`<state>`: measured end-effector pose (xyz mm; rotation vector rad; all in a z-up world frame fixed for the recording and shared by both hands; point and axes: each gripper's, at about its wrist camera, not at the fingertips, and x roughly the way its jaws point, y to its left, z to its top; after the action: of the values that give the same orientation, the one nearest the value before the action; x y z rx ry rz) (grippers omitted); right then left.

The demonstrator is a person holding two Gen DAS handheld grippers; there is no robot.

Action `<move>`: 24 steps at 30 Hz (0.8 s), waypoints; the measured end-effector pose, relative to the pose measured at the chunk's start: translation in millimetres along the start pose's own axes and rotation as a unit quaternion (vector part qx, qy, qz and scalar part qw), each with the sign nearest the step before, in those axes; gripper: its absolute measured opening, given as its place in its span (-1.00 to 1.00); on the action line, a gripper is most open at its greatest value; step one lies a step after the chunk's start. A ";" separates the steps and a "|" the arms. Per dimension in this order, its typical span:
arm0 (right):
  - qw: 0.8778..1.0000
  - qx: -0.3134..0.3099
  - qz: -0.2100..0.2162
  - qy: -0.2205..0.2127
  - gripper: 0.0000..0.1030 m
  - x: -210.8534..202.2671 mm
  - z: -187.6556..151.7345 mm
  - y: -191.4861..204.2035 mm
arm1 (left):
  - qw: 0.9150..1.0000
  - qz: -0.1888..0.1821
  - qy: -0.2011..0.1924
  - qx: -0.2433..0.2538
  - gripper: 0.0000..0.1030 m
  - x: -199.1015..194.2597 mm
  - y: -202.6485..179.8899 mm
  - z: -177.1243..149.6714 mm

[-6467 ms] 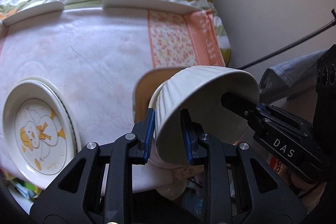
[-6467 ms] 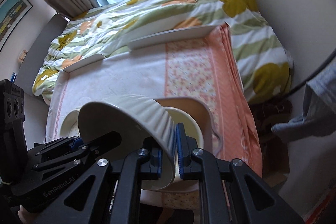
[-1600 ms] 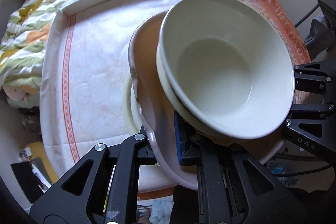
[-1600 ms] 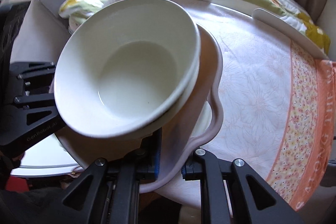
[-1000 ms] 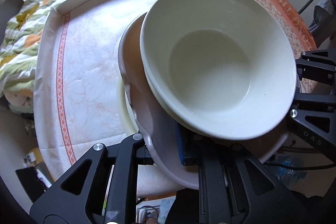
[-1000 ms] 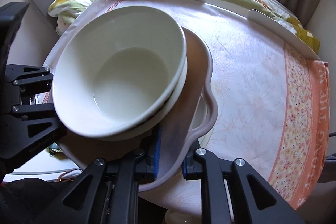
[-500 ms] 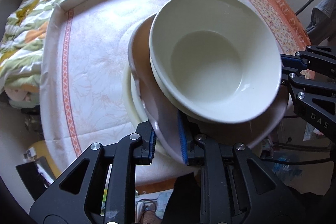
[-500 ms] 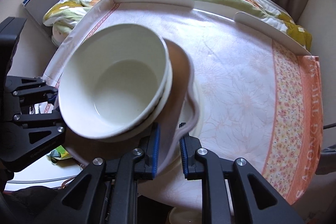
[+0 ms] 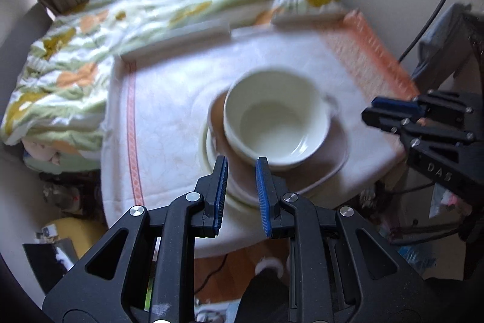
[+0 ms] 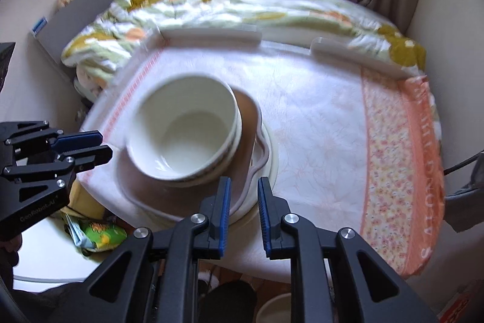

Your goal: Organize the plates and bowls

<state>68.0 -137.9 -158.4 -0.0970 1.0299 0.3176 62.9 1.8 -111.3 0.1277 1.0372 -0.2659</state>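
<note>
The white bowl [image 9: 276, 118] sits in another bowl on the brown plate [image 9: 332, 153], and that plate lies on a cream plate [image 10: 270, 150]. The whole pile rests on the table cloth [image 9: 169, 111], near its front edge. The left claw [image 9: 240, 196] is open, holding nothing, just in front of the pile. The right claw [image 10: 243, 211] is open and empty too. A flowery blanket [image 10: 211, 5] lies behind the table cloth.

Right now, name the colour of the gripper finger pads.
Blue, clearest in the right wrist view: pads.
</note>
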 end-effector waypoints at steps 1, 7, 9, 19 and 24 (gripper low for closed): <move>1.000 0.000 0.000 -0.018 -0.69 -15.3 1.9 1.7 | 0.999 -0.001 -0.034 -0.006 -0.67 -22.1 -3.6 4.2; 0.989 0.021 -0.017 -0.142 0.47 -120.4 12.1 -1.6 | 0.977 0.034 -0.208 -0.023 0.94 -126.8 -22.4 13.1; 0.981 0.030 -0.016 -0.190 0.94 -150.7 12.4 -2.7 | 0.964 0.044 -0.263 -0.023 1.00 -150.1 -26.0 8.2; 0.957 0.057 -0.079 -0.274 0.98 -199.0 2.4 -14.8 | 0.952 0.064 -0.293 -0.068 1.00 -178.3 -29.2 9.8; 0.955 0.063 -0.092 -0.276 0.98 -198.1 -6.8 -21.9 | 0.950 0.073 -0.295 -0.072 1.00 -172.1 -36.3 3.8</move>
<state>-24.8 -202.7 5.8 0.0127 0.4779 0.0966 -26.7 -6.9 39.9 -0.0112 0.4443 -0.0812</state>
